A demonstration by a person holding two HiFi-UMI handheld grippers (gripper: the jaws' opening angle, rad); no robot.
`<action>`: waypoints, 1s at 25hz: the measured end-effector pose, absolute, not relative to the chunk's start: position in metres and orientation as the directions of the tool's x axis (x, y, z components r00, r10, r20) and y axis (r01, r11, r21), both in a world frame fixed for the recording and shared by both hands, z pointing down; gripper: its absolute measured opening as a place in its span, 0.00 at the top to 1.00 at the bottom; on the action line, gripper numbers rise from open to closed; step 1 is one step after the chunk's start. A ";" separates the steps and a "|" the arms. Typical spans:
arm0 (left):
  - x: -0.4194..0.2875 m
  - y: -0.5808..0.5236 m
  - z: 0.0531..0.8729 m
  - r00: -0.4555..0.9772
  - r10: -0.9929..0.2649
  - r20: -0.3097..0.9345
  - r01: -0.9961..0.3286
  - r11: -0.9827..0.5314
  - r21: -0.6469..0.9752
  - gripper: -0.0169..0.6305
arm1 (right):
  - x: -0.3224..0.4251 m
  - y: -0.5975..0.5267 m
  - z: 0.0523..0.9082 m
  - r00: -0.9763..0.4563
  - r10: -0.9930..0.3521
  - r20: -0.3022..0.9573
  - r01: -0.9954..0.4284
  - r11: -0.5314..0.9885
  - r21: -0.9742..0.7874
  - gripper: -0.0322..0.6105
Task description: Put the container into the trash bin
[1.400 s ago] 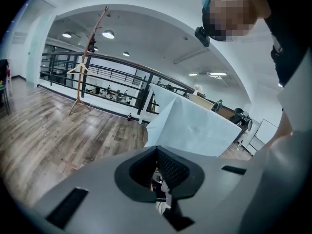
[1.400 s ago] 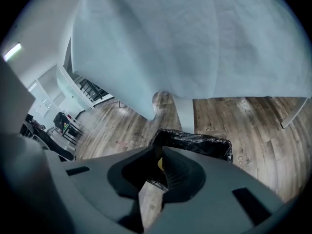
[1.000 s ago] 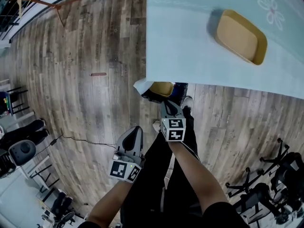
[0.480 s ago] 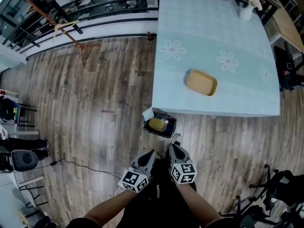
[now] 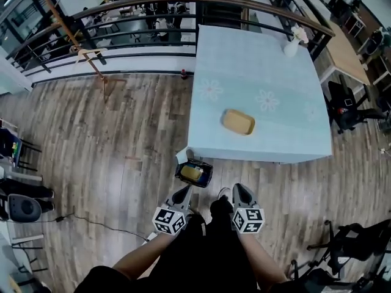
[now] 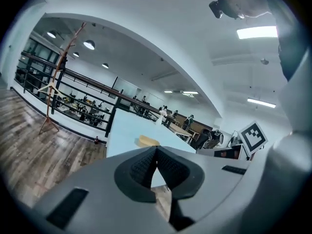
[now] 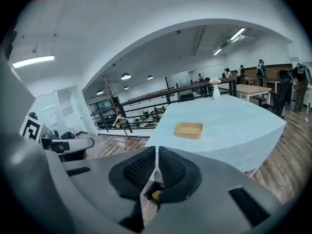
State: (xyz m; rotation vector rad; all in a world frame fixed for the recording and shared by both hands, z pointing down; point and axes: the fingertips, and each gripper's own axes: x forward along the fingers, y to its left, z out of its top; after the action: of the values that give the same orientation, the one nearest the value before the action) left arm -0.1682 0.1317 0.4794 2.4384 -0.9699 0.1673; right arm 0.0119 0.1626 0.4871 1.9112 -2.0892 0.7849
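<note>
A tan container (image 5: pixel 238 121) lies on the pale blue table (image 5: pixel 269 72); it also shows in the left gripper view (image 6: pixel 147 141) and the right gripper view (image 7: pixel 188 129). A black trash bin (image 5: pixel 194 173) stands on the floor at the table's near edge, with a second yellow container (image 5: pixel 190 173) inside it. My left gripper (image 5: pixel 183 193) and right gripper (image 5: pixel 239 190) hang close to my legs, short of the bin. Both are shut with nothing between the jaws. The bin (image 7: pixel 155 191) peeks through below the right gripper's jaws.
Wooden floor surrounds the table. A coat stand (image 5: pixel 91 57) and a black railing (image 5: pixel 140 29) stand at the back left. Office chairs (image 5: pixel 342 249) sit at the right, and a white vase (image 5: pixel 292 44) stands on the table's far corner.
The view has pulled up and back from the bin. My right gripper has drawn back from the bin's mouth toward my body, and both grippers now sit side by side.
</note>
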 end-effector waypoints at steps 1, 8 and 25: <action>-0.169 0.124 0.475 0.734 -0.618 0.282 -0.675 -0.616 0.407 0.96 | 0.018 0.160 0.485 -0.133 -0.863 0.487 -0.971 0.014 -0.240 0.89; -0.162 0.075 0.464 0.709 -0.649 0.275 -0.703 -0.623 0.342 0.96 | 0.059 0.113 0.486 -0.072 -0.887 0.456 -0.977 -0.030 -0.210 0.88; -0.055 -0.054 0.474 0.723 -0.593 0.355 -0.690 -0.641 0.336 0.96 | 0.167 -0.043 0.572 -0.053 -0.793 0.608 -0.932 -0.179 -0.316 0.83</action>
State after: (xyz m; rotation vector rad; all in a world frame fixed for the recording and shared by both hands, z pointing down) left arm -0.0549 -0.0542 0.4736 2.4755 -0.9818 0.2934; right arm 0.1672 -0.0428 0.5723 2.0152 -1.8734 1.0503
